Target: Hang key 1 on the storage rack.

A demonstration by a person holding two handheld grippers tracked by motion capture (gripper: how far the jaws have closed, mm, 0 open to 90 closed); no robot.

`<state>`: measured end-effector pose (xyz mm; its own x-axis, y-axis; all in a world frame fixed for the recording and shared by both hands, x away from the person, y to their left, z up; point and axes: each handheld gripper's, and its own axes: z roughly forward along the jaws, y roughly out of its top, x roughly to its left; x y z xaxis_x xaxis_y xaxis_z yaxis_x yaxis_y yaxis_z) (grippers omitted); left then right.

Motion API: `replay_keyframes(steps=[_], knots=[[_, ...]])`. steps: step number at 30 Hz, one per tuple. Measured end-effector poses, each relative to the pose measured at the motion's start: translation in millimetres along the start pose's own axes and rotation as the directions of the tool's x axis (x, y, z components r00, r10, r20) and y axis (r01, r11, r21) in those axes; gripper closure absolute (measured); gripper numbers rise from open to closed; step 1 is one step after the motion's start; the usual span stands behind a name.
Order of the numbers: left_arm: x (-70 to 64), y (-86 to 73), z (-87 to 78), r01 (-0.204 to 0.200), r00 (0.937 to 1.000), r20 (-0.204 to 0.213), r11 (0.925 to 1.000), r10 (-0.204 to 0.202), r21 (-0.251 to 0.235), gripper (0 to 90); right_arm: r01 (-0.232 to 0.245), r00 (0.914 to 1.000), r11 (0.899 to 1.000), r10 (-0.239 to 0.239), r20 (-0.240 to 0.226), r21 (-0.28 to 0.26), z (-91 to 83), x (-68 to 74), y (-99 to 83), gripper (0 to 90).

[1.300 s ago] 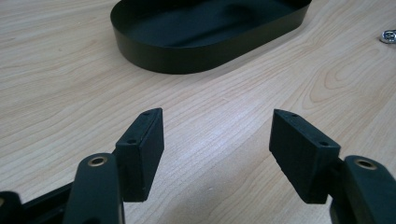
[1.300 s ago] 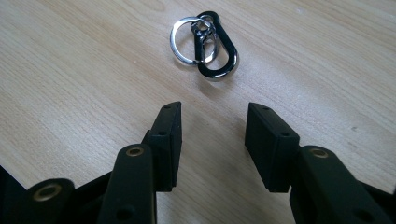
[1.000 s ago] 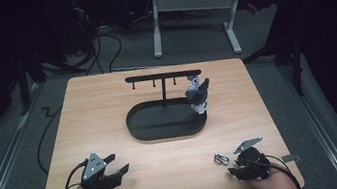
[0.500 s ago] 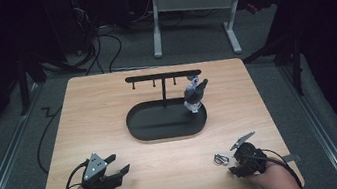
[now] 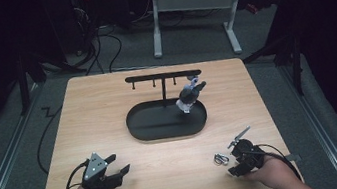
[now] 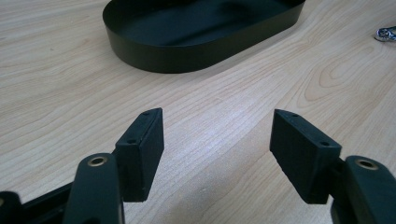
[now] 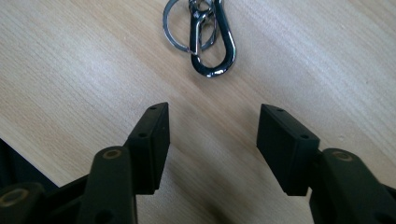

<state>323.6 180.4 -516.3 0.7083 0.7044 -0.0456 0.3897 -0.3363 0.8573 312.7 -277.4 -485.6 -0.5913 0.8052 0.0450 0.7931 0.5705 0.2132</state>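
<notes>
A silver carabiner with key rings (image 5: 220, 158) lies on the wooden table near its front right. My right gripper (image 5: 231, 161) sits just right of it, open and empty. In the right gripper view the carabiner (image 7: 205, 37) lies a short way beyond the open right gripper (image 7: 212, 121). My left gripper (image 5: 119, 164) rests at the front left, open, pointing toward the black oval tray (image 5: 139, 129). In the left gripper view the open left gripper (image 6: 217, 126) faces the tray (image 6: 177, 56) over bare wood, with the carabiner (image 6: 386, 33) at the far right edge.
A black T-shaped hanger stand (image 5: 161, 78) rises from the tray, and a small grey keychain figure (image 5: 189, 95) hangs from its right end. Behind the table are a white desk frame (image 5: 193, 5) and cables on the floor.
My right gripper has tilted and shifted slightly toward the carabiner. The left gripper has stayed still.
</notes>
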Motion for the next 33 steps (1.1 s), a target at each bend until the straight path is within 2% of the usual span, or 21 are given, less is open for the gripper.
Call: replay_keyframes(steps=[5, 6, 7, 9, 11, 16, 22, 28, 29, 33], knots=[[0.4, 0.4, -0.6, -0.001, 1.0000, 0.001, 1.0000, 0.001, 0.001, 35.8, 0.016, 0.9999, 1.000, -0.016, 0.007, 0.011, 0.7, 1.8, 7.6, 46.7], [0.5, 0.5, -0.7, -0.002, 1.0000, 0.001, 1.0000, 0.002, 0.000, 35.8, -0.010, 0.9999, 1.000, 0.010, -0.001, 0.020, 0.5, 3.1, 10.8, 49.3], [0.5, 0.5, -0.7, -0.002, 1.0000, 0.001, 1.0000, 0.002, 0.000, 35.8, -0.010, 0.9999, 1.000, 0.010, -0.001, 0.020, 0.5, 3.1, 10.8, 49.3], [0.9, 0.4, -0.4, -0.003, 1.0000, -0.001, 1.0000, 0.003, 0.003, 35.8, 0.016, 0.9999, 1.000, -0.016, -0.005, 0.012, 2.4, 1.0, 15.8, 52.6], [0.9, 0.3, -0.2, -0.002, 1.0000, 0.000, 1.0000, 0.002, 0.001, 35.8, 0.016, 0.9999, 1.000, -0.016, -0.005, 0.015, 2.8, 0.6, 17.3, 52.6], [0.6, 0.1, -0.1, -0.007, 1.0000, -0.002, 1.0000, 0.007, 0.001, 35.8, 0.003, 0.9993, 1.000, -0.002, -0.039, 0.016, 3.9, -3.1, 26.9, 55.9], [1.4, 0.2, -0.6, -0.007, 1.0000, -0.004, 1.0000, 0.007, 0.001, 35.9, -0.005, 0.9989, 1.000, 0.006, -0.046, 0.026, 6.5, -6.6, 35.3, 59.5], [1.7, 0.2, -1.1, -0.006, 1.0000, -0.003, 1.0000, 0.006, 0.000, 35.8, -0.002, 0.9988, 0.999, 0.004, -0.048, 0.040, 10.5, -5.0, 36.7, 64.8], [1.7, 0.2, -1.1, -0.006, 1.0000, -0.003, 1.0000, 0.006, 0.000, 35.8, 0.023, 0.9987, 0.999, -0.021, -0.047, 0.039, 10.8, -5.7, 37.3, 67.2], [1.4, 0.5, -1.2, -0.005, 1.0000, -0.003, 1.0000, 0.005, -0.002, 35.9, 0.025, 0.9988, 0.999, -0.023, -0.044, 0.047, 10.7, -4.2, 38.0, 68.1]])
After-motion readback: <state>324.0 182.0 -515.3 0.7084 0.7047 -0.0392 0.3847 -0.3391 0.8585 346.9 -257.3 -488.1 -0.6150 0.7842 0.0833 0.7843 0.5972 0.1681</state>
